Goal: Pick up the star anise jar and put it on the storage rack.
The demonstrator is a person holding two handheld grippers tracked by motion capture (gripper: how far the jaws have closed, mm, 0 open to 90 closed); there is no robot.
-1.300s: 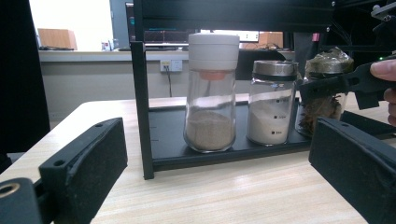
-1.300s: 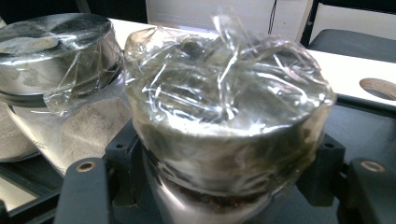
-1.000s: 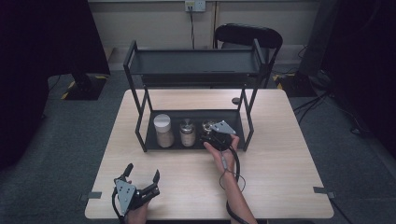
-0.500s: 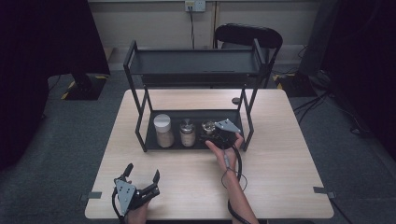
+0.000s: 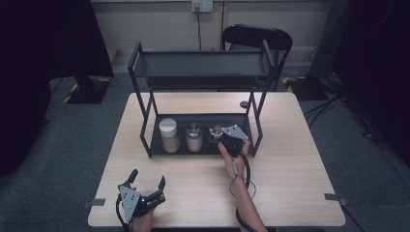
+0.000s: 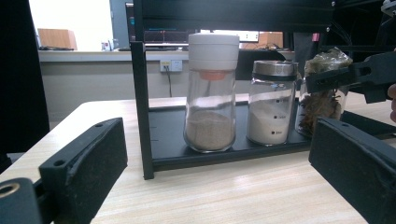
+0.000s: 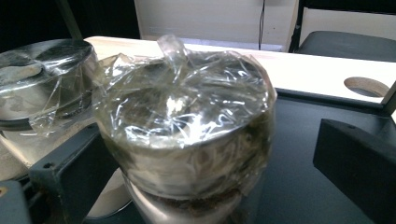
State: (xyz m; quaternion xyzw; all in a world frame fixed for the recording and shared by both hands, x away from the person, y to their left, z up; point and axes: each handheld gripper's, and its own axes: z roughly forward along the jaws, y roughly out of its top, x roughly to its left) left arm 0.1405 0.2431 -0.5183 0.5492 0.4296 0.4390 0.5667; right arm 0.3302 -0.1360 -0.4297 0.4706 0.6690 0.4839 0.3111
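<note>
Three jars in a row on the lower tray of a black metal rack [image 5: 145, 128] on the pale wooden desk [image 5: 290, 183]. Rightmost: plastic-wrapped jar [image 7: 187, 130], crinkled film over the lid, dark dried contents, between the just-opened jaws of the right tool [image 5: 224, 139], pads clear of it. Beside it, close, a steel-lidded jar [image 6: 272, 107] of white powder; then a white-capped jar [image 6: 211, 93] of tan powder. Left tool [image 5: 146, 180] wide open, holding nothing, low at the near desk edge. Round hole [image 7: 365, 87] in the desk behind the rack, black chair [image 5: 258, 36] beyond.
</note>
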